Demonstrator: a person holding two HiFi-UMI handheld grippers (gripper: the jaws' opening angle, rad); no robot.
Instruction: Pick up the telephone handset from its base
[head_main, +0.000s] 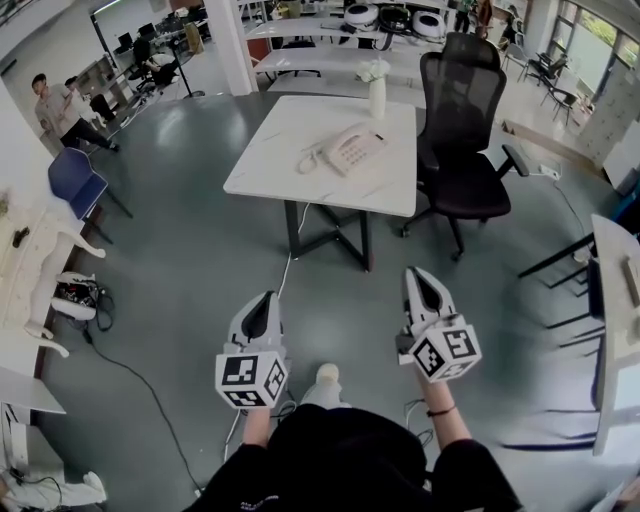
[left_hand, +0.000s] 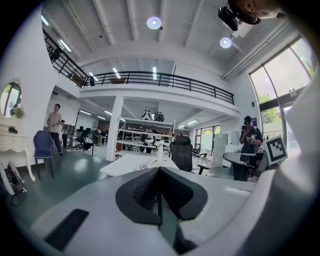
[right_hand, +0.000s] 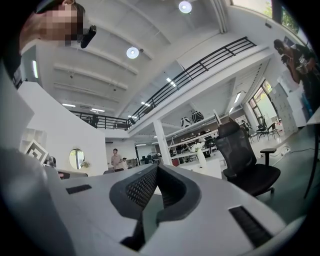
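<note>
A cream telephone (head_main: 352, 150) lies on a white table (head_main: 290, 180) well ahead of me in the head view, and its handset (head_main: 325, 153) rests on the base's left side. My left gripper (head_main: 265, 298) and right gripper (head_main: 415, 273) are held over the grey floor, far short of the table, both shut with nothing between the jaws. The left gripper view shows the left gripper (left_hand: 160, 170) with its jaws together and the table (left_hand: 131, 163) far beyond. The right gripper (right_hand: 157, 168) is also closed in its own view, level with the distant table (right_hand: 212, 167).
A black office chair (head_main: 462, 130) stands at the table's right side. A white vase (head_main: 377, 93) sits at the table's far edge. A blue chair (head_main: 75, 180) and two people (head_main: 58, 105) are at the left. Another desk (head_main: 615, 300) is at the right. Cables (head_main: 130, 370) cross the floor.
</note>
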